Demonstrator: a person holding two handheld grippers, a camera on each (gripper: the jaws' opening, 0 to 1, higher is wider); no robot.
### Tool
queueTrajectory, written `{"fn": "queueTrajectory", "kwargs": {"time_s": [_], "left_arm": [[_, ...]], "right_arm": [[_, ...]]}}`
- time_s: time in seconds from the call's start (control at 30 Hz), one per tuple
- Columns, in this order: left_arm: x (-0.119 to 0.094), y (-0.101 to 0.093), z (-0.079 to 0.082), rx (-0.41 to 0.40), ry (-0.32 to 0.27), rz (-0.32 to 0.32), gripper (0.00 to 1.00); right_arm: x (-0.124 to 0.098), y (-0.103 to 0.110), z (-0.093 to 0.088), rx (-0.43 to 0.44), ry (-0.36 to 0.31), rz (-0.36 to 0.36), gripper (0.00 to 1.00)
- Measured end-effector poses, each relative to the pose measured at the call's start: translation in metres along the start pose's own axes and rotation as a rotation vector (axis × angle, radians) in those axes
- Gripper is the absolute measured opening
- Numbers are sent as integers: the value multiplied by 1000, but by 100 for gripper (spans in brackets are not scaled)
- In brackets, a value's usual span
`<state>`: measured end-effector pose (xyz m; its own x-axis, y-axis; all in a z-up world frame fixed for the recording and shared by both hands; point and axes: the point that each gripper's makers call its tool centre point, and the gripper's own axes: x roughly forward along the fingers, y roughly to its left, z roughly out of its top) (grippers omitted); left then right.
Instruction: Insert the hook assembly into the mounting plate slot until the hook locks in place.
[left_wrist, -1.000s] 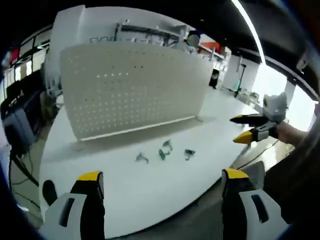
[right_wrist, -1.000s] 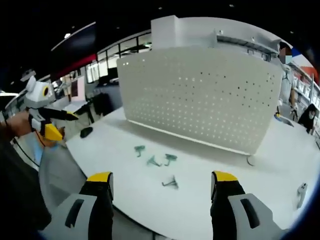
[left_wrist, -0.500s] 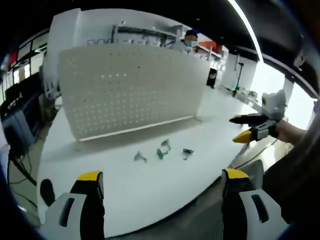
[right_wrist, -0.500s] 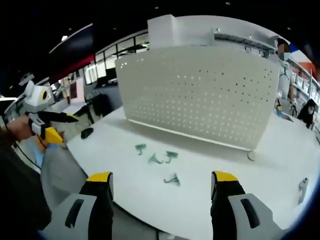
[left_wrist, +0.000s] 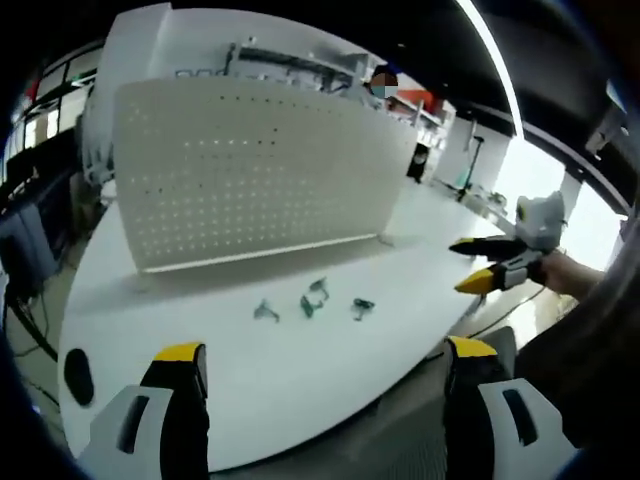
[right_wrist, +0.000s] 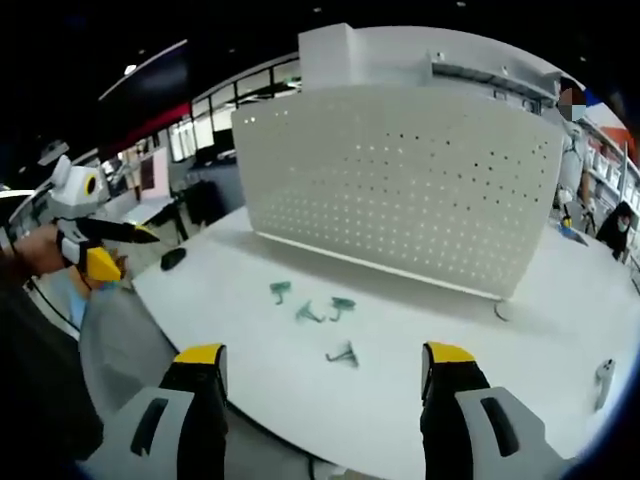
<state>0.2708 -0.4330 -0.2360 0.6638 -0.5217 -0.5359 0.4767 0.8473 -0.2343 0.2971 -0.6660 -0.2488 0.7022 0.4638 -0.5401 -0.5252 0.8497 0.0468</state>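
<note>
Both grippers wide apart, hooks lying loose on the bench

Now the left gripper (left_wrist: 325, 365) and the right gripper (right_wrist: 325, 365) hang at the near edge of the white bench (right_wrist: 560, 330), each with jaws spread and nothing between them. Four small green hooks (right_wrist: 309, 314) lie scattered on the bench in front of the upright perforated mounting plate (right_wrist: 400, 190), apart from it. A dark oval object (right_wrist: 173, 259) rests near the bench's far left edge

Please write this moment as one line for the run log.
left gripper: open, empty | right gripper: open, empty | hooks: loose on table | pegboard: upright, no hook inserted
</note>
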Motion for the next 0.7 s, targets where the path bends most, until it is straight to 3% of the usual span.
{"fn": "queueTrajectory", "kwargs": {"time_s": [0.47, 0.7], "left_arm": [[9, 1, -4, 25, 11, -17, 96], [26, 1, -6, -12, 23, -40, 96]], "right_arm": [[7, 1, -4, 14, 18, 12, 78], [9, 1, -5, 20, 27, 19, 77]]}}
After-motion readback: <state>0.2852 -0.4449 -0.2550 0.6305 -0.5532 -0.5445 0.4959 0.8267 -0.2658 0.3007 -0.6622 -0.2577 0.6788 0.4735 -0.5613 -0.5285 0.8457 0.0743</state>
